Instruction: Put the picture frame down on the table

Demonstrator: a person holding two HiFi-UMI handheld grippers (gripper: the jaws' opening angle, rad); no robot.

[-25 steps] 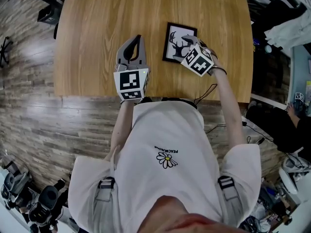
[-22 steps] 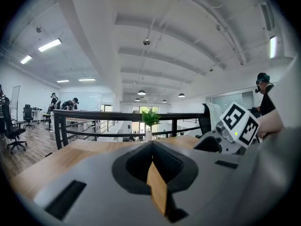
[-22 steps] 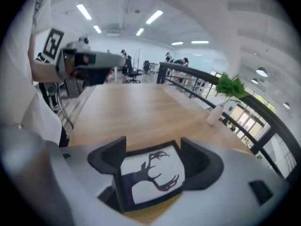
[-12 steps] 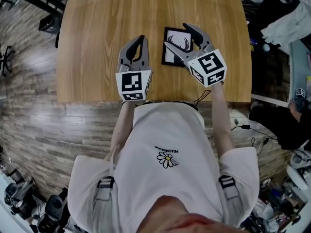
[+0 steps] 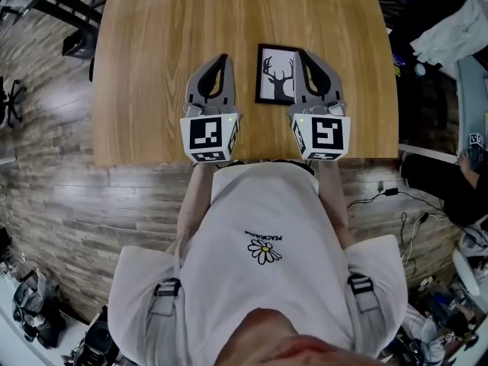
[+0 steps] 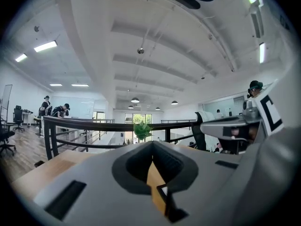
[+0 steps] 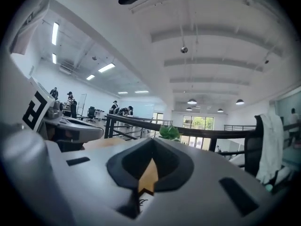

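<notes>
Right claw (image 5: 300, 56) has just snapped closed, jaws together on nothing. Left claw (image 5: 219, 58) is likewise pinched together and empty. The deer picture frame (image 5: 276, 75) lies flat on the counter (image 5: 152, 36) between them, nearer the right claw, well inside every edge, with open wood to the left.

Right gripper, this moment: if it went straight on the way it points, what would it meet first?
Nothing nearby, it seems: the right gripper points level over the table, the picture frame lying flat beside it. Height is hard to judge.
</notes>
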